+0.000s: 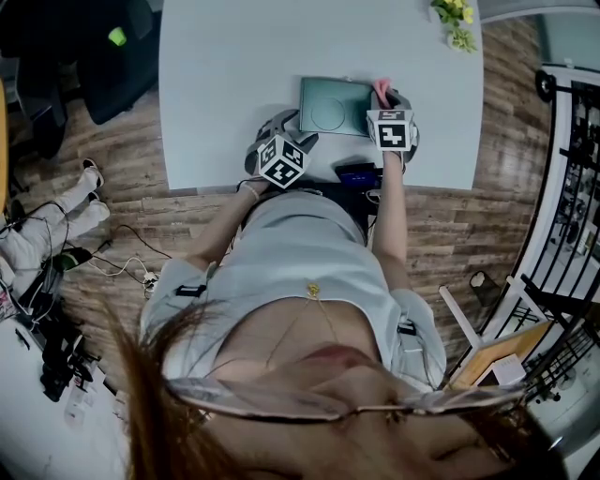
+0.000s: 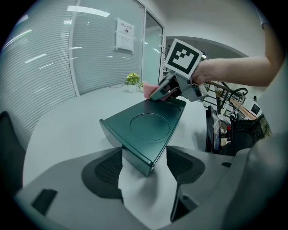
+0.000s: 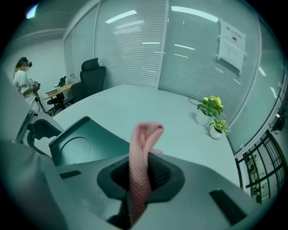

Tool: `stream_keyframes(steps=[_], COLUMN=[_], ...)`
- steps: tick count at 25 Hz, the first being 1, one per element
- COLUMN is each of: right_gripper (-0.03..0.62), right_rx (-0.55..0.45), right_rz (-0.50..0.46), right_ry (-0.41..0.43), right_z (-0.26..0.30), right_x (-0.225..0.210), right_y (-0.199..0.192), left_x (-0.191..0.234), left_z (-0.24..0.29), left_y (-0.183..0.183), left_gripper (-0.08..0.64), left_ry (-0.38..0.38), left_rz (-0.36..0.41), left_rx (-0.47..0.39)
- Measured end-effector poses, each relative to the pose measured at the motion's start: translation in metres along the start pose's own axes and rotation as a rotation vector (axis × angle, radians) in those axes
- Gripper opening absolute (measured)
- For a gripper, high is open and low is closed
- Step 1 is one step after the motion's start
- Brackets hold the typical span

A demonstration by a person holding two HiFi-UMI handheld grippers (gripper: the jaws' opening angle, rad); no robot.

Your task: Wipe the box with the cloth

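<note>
A dark green box [image 1: 333, 105] with a round imprint in its lid lies on the white table [image 1: 225, 84], near the front edge. My left gripper [image 1: 292, 131] is at the box's near left corner. In the left gripper view that corner of the box [image 2: 148, 130] sits between the spread jaws of my left gripper [image 2: 145, 167], with a gap on each side. My right gripper [image 1: 384, 97] is at the box's far right corner, shut on a pink cloth [image 3: 141, 166] whose free end curls up above the jaws. The left gripper view shows the right gripper [image 2: 168, 91] and cloth [image 2: 150, 90] over the box's far edge.
A small potted plant [image 1: 455, 23] stands at the table's far right, the same plant [image 3: 211, 110] showing in the right gripper view. A dark flat device [image 1: 356, 173] lies by the front edge. An office chair [image 3: 92, 72] and a person [image 3: 22, 81] are beyond the table.
</note>
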State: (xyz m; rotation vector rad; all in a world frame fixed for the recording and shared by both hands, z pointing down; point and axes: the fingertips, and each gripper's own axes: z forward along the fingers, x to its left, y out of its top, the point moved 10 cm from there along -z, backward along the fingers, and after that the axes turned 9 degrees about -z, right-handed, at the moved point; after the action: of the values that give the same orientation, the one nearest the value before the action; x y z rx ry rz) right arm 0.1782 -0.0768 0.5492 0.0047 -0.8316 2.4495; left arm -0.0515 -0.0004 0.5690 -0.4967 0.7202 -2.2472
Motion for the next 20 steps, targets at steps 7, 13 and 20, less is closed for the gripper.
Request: stream_keyframes(steps=[7, 13, 20], right_gripper=[0.044, 0.043, 0.043], right_rx=[-0.007, -0.017, -0.033], right_rz=[-0.017, -0.009, -0.012], right_ry=[0.027, 0.070, 0.113], right_z=[0.000, 0.003, 0.009], right_x=[0.005, 0.009, 0.019], right_y=[0.002, 0.006, 0.014], left_x=[0.000, 0.001, -0.001], left_z=[-0.001, -0.001, 0.000], left_y=[-0.001, -0.001, -0.001], left_gripper=[0.310, 0.310, 0.310], left_ry=[-0.003, -0.006, -0.002], left_rz=[0.001, 0.000, -0.001], left_rx=[0.000, 0.002, 0.005])
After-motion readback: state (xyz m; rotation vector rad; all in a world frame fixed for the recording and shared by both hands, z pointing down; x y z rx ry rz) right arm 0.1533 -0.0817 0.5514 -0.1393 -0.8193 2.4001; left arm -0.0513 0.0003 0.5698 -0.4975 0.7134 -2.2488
